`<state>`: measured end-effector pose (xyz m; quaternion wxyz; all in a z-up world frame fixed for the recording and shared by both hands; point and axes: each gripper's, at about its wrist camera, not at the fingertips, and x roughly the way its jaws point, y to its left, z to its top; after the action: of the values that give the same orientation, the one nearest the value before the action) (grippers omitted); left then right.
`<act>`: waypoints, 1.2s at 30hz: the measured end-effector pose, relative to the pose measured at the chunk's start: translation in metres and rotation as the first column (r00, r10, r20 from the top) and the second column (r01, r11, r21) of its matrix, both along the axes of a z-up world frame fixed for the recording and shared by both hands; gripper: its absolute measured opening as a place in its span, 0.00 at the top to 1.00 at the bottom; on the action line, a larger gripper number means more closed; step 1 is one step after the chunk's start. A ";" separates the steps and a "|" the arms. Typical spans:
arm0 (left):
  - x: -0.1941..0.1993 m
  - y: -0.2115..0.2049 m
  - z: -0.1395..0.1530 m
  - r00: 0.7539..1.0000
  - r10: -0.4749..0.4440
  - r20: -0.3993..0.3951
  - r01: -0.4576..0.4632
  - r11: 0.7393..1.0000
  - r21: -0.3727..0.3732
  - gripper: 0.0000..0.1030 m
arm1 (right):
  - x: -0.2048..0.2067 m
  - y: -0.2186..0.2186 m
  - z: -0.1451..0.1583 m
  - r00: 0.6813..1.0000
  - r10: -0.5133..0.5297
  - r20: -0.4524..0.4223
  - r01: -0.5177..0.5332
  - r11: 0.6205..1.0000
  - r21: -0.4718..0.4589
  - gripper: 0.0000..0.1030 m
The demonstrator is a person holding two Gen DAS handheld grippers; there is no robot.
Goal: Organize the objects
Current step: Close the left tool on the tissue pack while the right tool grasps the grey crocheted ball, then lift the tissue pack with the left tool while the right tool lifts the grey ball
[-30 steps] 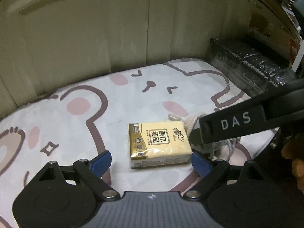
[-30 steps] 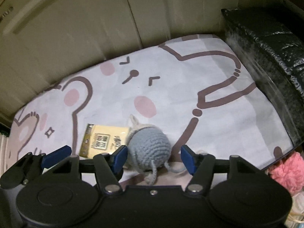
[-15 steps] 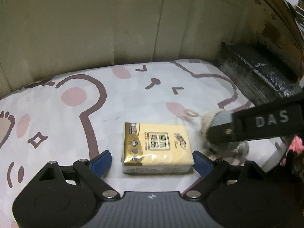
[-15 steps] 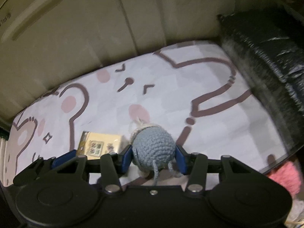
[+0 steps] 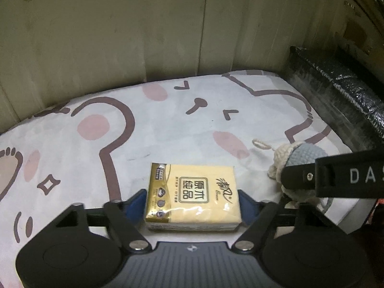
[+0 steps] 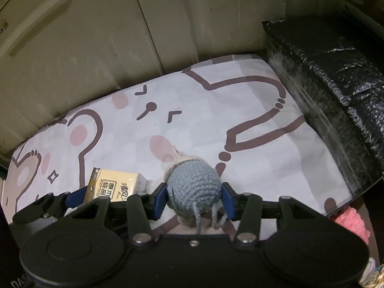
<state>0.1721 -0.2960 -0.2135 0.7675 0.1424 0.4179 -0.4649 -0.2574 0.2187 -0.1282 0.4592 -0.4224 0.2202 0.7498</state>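
A yellow tissue pack (image 5: 193,195) lies on the cartoon-bear cloth (image 5: 168,124). My left gripper (image 5: 193,204) is shut on its near end, both blue pads against its sides. A blue and cream crocheted toy (image 6: 193,184) sits between the blue pads of my right gripper (image 6: 194,198), which is shut on it. The toy also shows in the left wrist view (image 5: 296,158), partly behind the right gripper's black arm. The tissue pack shows in the right wrist view (image 6: 115,187), just left of the toy.
A black foil-wrapped box (image 6: 336,91) stands along the right side of the cloth. A beige panelled wall (image 5: 168,36) rises behind the cloth. A pink yarn item (image 6: 351,220) lies beyond the cloth's near right edge.
My left gripper moved forward and closed on the tissue pack. My right gripper closed on the crocheted toy. Both were open a second ago.
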 end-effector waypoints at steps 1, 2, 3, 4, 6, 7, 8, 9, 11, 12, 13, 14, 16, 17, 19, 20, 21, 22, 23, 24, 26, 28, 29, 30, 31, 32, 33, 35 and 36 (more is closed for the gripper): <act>0.001 0.001 0.000 1.000 0.002 -0.006 -0.002 1.000 -0.002 0.28 | 0.000 0.000 0.000 1.000 0.001 -0.001 -0.001 1.000 0.001 0.53; 0.002 0.002 0.000 1.000 0.005 -0.014 -0.005 1.000 -0.008 0.28 | 0.000 0.000 0.001 1.000 0.002 -0.003 -0.002 1.000 0.003 0.53; 0.004 0.004 0.001 1.000 0.009 -0.023 -0.009 1.000 -0.014 0.28 | 0.001 0.000 0.001 1.000 0.005 -0.004 -0.005 1.000 0.005 0.53; 0.005 0.005 0.001 0.999 0.011 -0.033 -0.012 1.000 -0.017 0.28 | 0.001 -0.001 0.002 1.000 0.008 -0.006 -0.008 1.000 0.008 0.53; 0.007 0.007 0.004 0.999 0.015 -0.041 -0.016 1.000 -0.024 0.28 | 0.001 -0.001 0.005 1.000 0.015 -0.011 -0.014 1.000 0.014 0.53; 0.008 0.008 0.007 0.999 0.017 -0.039 -0.018 0.999 -0.028 0.28 | 0.002 -0.002 0.007 1.000 0.017 -0.016 -0.017 1.000 0.020 0.53; 0.008 0.010 0.010 0.999 0.019 -0.036 -0.021 0.999 -0.035 0.28 | 0.002 -0.002 0.009 1.000 0.018 -0.020 -0.018 1.000 0.026 0.53; 0.009 0.011 0.013 0.999 0.021 -0.035 -0.022 0.999 -0.042 0.28 | 0.003 -0.003 0.012 0.999 0.020 -0.027 -0.019 0.999 0.033 0.53; 0.010 0.014 0.020 0.999 0.023 -0.036 -0.025 0.998 -0.055 0.28 | 0.003 -0.005 0.017 0.999 0.023 -0.037 -0.021 0.999 0.047 0.53; 0.010 0.015 0.023 0.999 0.024 -0.032 -0.026 0.998 -0.058 0.28 | 0.003 -0.007 0.020 0.999 0.028 -0.041 -0.025 0.998 0.054 0.53; 0.009 0.016 0.026 0.999 0.025 -0.028 -0.026 0.998 -0.060 0.28 | 0.003 -0.008 0.022 0.998 0.032 -0.046 -0.029 0.998 0.060 0.53; 0.009 0.018 0.029 0.999 0.023 -0.023 -0.024 0.998 -0.062 0.28 | 0.004 -0.009 0.025 0.998 0.035 -0.051 -0.032 0.997 0.066 0.53; 0.009 0.021 0.036 1.000 0.023 -0.017 -0.024 0.998 -0.061 0.28 | 0.005 -0.012 0.031 0.997 0.038 -0.062 -0.033 0.996 0.080 0.53; 0.009 0.023 0.039 1.000 0.024 -0.016 -0.025 0.998 -0.060 0.28 | 0.006 -0.013 0.034 0.997 0.036 -0.068 -0.030 0.996 0.088 0.53; 0.009 0.028 0.045 0.999 0.031 -0.017 -0.032 0.998 -0.062 0.28 | 0.009 -0.015 0.041 0.996 0.035 -0.078 -0.027 0.994 0.102 0.53; 0.010 0.032 0.050 0.999 0.037 -0.020 -0.038 0.997 -0.064 0.28 | 0.010 -0.016 0.043 0.996 0.035 -0.081 -0.027 0.994 0.108 0.53; 0.010 0.035 0.053 0.999 0.042 -0.021 -0.043 0.997 -0.066 0.28 | 0.012 -0.017 0.046 0.996 0.035 -0.084 -0.026 0.993 0.113 0.53; 0.011 0.038 0.057 0.999 0.048 -0.019 -0.049 0.997 -0.067 0.28 | 0.014 -0.019 0.048 0.996 0.034 -0.088 -0.024 0.993 0.116 0.53; 0.011 0.042 0.061 0.998 0.055 -0.018 -0.056 0.996 -0.068 0.28 | 0.015 -0.019 0.050 0.995 0.032 -0.092 -0.022 0.993 0.117 0.53; 0.012 0.045 0.065 0.998 0.063 -0.018 -0.064 0.996 -0.069 0.28 | 0.017 -0.021 0.052 0.995 0.031 -0.096 -0.020 0.993 0.119 0.53; 0.014 0.053 0.074 0.996 0.083 -0.024 -0.085 0.994 -0.074 0.28 | 0.020 -0.024 0.056 0.994 0.036 -0.103 -0.023 0.992 0.126 0.53; 0.015 0.060 0.081 0.995 0.099 -0.031 -0.101 0.992 -0.081 0.28 | 0.021 -0.029 0.061 0.993 0.045 -0.107 -0.030 0.990 0.138 0.53; 0.015 0.063 0.085 0.994 0.105 -0.030 -0.107 0.991 -0.083 0.28 | 0.022 -0.031 0.063 0.993 0.051 -0.110 -0.035 0.989 0.145 0.52; 0.014 0.066 0.089 0.994 0.109 -0.027 -0.110 0.990 -0.086 0.28 | 0.023 -0.034 0.065 0.992 0.056 -0.112 -0.039 0.988 0.151 0.53; 0.013 0.070 0.094 0.993 0.112 -0.023 -0.114 0.990 -0.089 0.28 | 0.025 -0.036 0.068 0.991 0.059 -0.116 -0.041 0.987 0.155 0.53; 0.012 0.073 0.098 0.993 0.114 -0.019 -0.115 0.989 -0.094 0.28 | 0.026 -0.038 0.070 0.991 0.061 -0.121 -0.041 0.986 0.159 0.52; 0.011 0.076 0.103 0.993 0.117 -0.016 -0.118 0.988 -0.100 0.28 | 0.027 -0.041 0.073 0.990 0.064 -0.124 -0.044 0.986 0.163 0.52; 0.008 0.081 0.113 0.993 0.119 -0.008 -0.120 0.986 -0.112 0.28 | 0.028 -0.045 0.077 0.990 0.073 -0.124 -0.051 0.983 0.174 0.52; 0.006 0.083 0.116 0.993 0.120 -0.002 -0.120 0.986 -0.115 0.28 | 0.028 -0.047 0.080 0.989 0.079 -0.123 -0.056 0.982 0.183 0.52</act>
<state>0.1784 -0.2130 -0.0971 0.8020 0.0736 0.3963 -0.4409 -0.2290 0.1714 -0.0486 0.4542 -0.3371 0.1670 0.8076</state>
